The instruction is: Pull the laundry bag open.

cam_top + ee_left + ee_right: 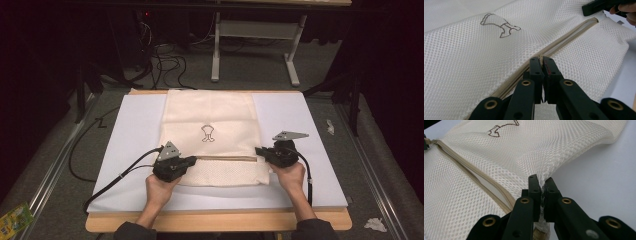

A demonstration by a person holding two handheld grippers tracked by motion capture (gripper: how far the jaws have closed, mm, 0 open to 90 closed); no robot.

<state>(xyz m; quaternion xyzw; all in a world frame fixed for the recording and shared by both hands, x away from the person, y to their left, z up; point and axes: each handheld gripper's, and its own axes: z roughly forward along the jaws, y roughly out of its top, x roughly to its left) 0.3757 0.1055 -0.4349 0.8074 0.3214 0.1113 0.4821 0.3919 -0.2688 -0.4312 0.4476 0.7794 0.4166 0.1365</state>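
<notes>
Worktop [220, 222]: wooden board, pale edge showing along the near side. White sheet [135, 130] covers nearly all of it, corner to corner. Cream mesh bag [210, 115] lies flat on the sheet, centred, reaching from the far edge toward the near edge; beige zipper [225, 158] runs crosswise near its near end.

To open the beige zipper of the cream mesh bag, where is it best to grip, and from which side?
Grip the small pull of the beige zipper, coming level from the bag's left edge, as the left gripper does. The cream mesh bag lies flat, so only the raised pull offers hold.
</notes>
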